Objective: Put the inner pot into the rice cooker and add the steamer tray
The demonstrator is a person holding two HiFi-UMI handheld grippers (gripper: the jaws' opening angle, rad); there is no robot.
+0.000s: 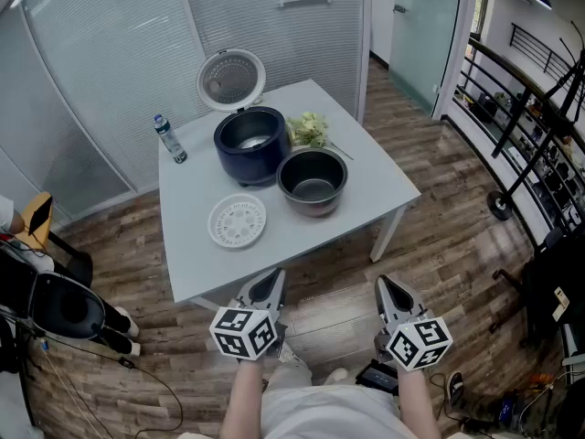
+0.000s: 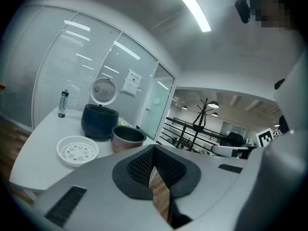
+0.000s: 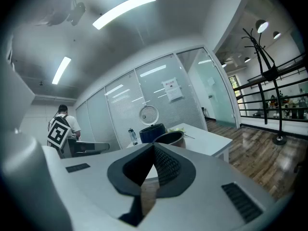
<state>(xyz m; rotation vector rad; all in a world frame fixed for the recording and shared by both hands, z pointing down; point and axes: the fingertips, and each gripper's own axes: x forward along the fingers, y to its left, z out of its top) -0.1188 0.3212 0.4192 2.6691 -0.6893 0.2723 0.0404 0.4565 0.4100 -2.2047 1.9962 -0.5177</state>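
We have not started: our left gripper and right gripper sit low in the frame, jaws closed and empty; next we reach for the inner pot.

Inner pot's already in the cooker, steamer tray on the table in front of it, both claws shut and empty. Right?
Not quite. The inner pot is not in the rice cooker; it stands on the table beside it, as the head view shows. The steamer tray does lie on the table in front, and the left claw and right claw are shut and empty.
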